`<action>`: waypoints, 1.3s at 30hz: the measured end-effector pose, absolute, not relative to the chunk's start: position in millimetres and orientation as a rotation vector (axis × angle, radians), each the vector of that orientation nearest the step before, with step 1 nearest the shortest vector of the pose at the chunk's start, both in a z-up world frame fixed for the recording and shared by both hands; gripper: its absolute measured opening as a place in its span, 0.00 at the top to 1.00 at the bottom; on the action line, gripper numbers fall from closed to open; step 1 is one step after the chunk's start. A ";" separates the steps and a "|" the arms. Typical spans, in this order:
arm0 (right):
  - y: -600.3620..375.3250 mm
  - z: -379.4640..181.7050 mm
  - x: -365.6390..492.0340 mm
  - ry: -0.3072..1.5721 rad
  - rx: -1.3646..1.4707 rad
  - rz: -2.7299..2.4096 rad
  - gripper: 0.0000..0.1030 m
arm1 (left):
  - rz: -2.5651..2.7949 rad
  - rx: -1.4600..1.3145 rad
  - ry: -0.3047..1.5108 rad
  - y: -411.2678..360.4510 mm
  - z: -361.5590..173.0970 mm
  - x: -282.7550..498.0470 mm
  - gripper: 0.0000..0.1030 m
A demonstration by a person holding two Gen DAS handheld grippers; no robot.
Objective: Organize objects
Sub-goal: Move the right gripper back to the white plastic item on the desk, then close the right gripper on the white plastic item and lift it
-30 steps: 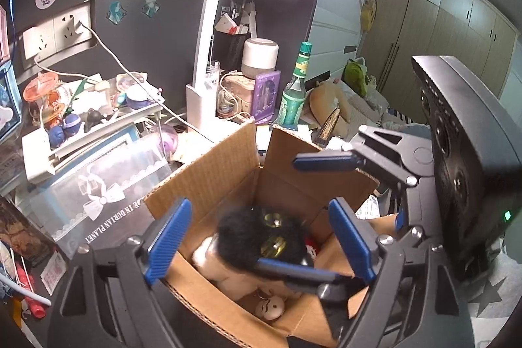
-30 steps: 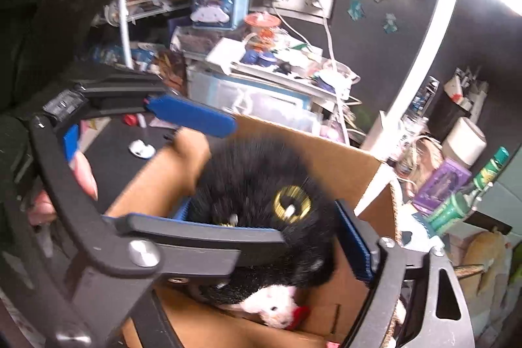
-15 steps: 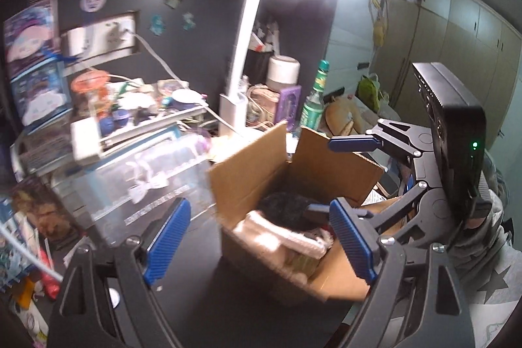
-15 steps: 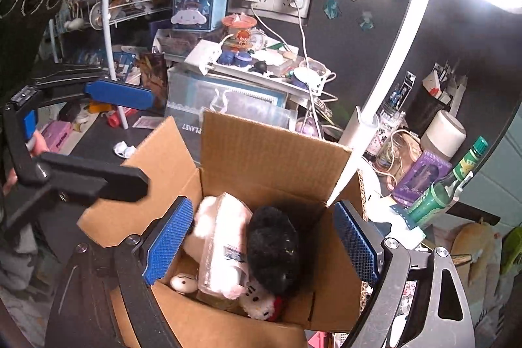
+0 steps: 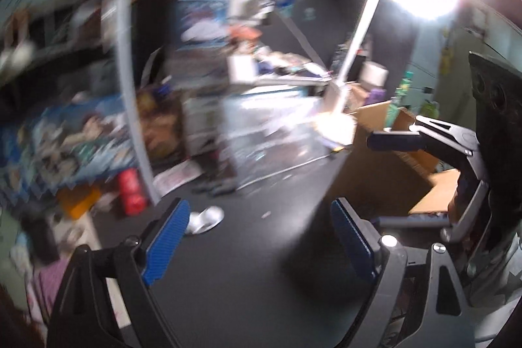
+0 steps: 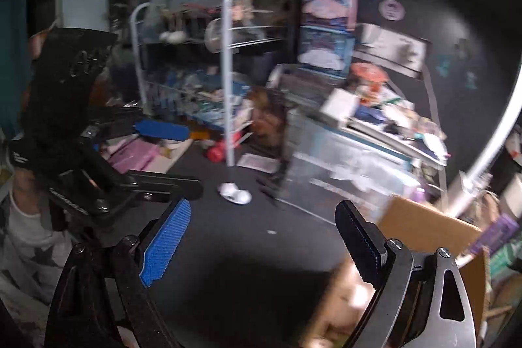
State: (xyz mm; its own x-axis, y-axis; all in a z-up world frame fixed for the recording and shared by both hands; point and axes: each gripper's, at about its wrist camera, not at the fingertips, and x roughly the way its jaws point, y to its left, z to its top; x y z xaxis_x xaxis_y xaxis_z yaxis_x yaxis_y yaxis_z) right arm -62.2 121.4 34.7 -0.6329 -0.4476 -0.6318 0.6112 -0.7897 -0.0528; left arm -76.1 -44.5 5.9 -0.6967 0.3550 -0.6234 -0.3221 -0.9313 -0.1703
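now both grippers empty, box off to the right

both hang over bare tabletop [image 5: 261, 266] with fingers spread wide and nothing between them. the left gripper [image 5: 257, 237] has the box [image 5: 385, 165] right of its fingers; the right gripper [image 6: 261, 237] has it at its right finger, low and to the right, and is likely nearer. a small white thing [image 6: 235, 192] lies ahead of both, just beyond the left finger. it looks the likeliest next pick, though blur hides its long axis.
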 end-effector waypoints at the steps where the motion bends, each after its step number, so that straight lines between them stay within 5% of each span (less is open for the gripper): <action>1: 108.3 26.0 -65.8 0.355 0.831 -2.346 0.13 | 2.608 -0.993 -0.090 -54.8 -2.2 -76.0 0.16; 14: 39.8 -111.1 -146.3 0.444 1.011 -2.316 0.14 | 2.574 -1.184 -0.297 -113.2 -73.2 -78.4 0.16; 17: 34.5 -136.1 -170.5 0.483 1.053 -2.290 0.31 | 2.569 -1.203 -0.324 -119.6 -79.4 -81.2 0.16; 26: 26.3 -144.5 -207.2 0.468 1.056 -2.237 0.46 | 2.551 -1.237 -0.326 -122.8 -87.0 -93.8 0.16; 30: 21.3 -144.9 -205.0 0.479 1.035 -2.207 0.67 | 2.555 -1.240 -0.327 -123.9 -86.7 -95.6 0.16; 39: 17.0 -133.8 -181.4 0.530 1.003 -2.167 0.74 | 2.577 -1.216 -0.350 -124.8 -80.5 -89.5 0.16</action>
